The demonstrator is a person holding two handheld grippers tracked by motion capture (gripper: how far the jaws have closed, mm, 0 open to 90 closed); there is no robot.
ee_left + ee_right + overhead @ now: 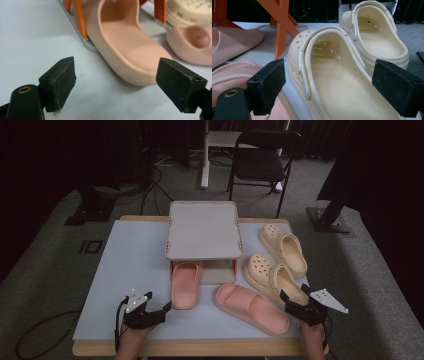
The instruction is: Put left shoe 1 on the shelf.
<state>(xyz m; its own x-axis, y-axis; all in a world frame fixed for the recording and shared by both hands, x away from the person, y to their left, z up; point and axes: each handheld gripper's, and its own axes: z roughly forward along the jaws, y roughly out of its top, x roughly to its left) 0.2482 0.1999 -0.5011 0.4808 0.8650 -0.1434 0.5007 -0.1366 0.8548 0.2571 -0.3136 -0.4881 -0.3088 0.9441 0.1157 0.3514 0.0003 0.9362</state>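
Note:
A pink slide (185, 285) lies with its toe under the grey shoe rack (204, 230), heel toward me. My left gripper (159, 304) stands open just short of that heel; in the left gripper view the slide (130, 42) fills the space beyond the open gripper (117, 77). A second pink slide (251, 308) lies loose at the front. Two cream clogs (270, 276) (283, 249) sit to the right of the rack. My right gripper (294, 293) is open at the nearer clog's heel; that clog (337, 75) lies between and beyond its fingers (269, 82).
The rack has a grey top shelf, orange supports (282, 27) and a lower shelf (219, 272). A pale blue mat (130, 265) covers the table, with bare room at the left. A black chair (262, 162) stands on the floor behind.

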